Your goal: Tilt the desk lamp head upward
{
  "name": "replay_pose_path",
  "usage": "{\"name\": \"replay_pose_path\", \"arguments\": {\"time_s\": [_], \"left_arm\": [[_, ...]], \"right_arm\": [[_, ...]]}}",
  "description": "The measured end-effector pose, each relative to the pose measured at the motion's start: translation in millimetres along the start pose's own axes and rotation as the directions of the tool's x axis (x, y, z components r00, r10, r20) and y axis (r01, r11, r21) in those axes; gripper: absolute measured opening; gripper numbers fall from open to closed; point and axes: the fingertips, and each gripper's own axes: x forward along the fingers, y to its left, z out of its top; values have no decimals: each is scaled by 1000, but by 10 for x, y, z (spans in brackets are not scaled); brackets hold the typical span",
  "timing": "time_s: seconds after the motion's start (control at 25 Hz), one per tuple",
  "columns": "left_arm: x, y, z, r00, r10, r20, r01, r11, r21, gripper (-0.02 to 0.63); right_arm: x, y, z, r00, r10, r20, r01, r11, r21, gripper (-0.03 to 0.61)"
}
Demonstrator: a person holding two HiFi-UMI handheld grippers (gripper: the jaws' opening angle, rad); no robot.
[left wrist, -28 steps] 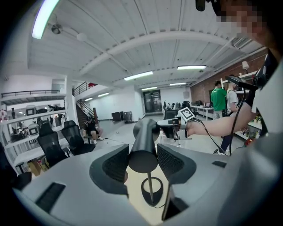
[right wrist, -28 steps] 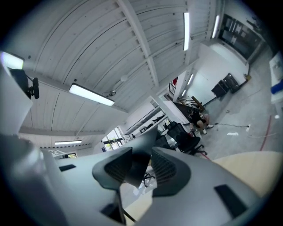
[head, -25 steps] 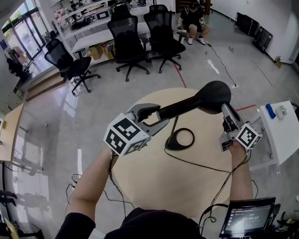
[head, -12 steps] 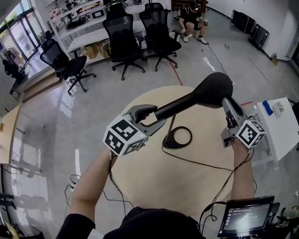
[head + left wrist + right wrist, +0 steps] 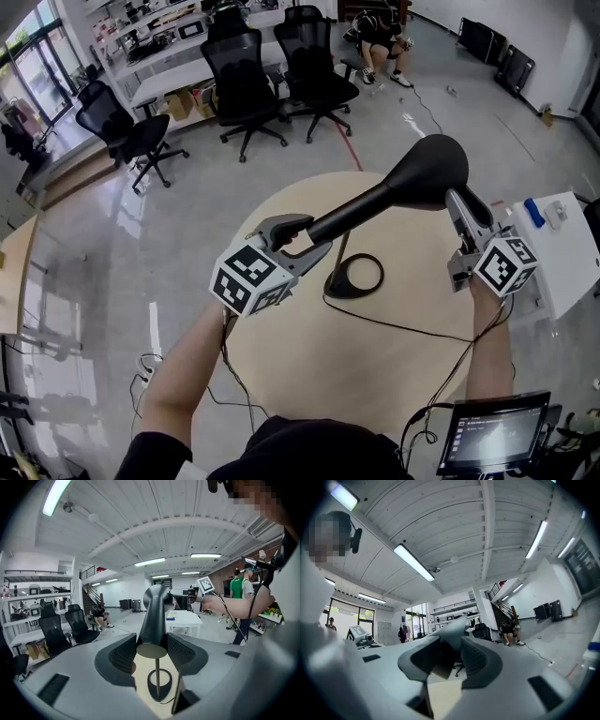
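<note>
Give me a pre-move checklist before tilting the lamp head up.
1. Left tongs clamped on lamp arm: ok.
2. Right tongs gripping lamp head at its rim: ok.
3. Base sitting flat on table: ok.
4. Cable slack on the tabletop: ok; past the table edge: cannot tell.
5. Nothing close above the head: ok.

Black office chairs (image 5: 239, 75) line the far benches, a person (image 5: 380, 26) sits low beyond them, and a white side table (image 5: 567, 267) holds a blue item (image 5: 532, 212).
</note>
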Motion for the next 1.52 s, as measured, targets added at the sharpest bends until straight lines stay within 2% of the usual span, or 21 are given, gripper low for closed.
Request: {"name": "replay_pose_path", "arguments": {"time_s": [0.76,1.52], "left_arm": [[72,3,-83,1000,-2,18,3,999,-38,212],[116,28,-174,998,-21,59,25,997,-76,212]], "right_arm": [[22,208,272,1000,-12,-7,11,983,-185,140],[74,462,458,1000,-5,0,5,941,-339,140]]}}
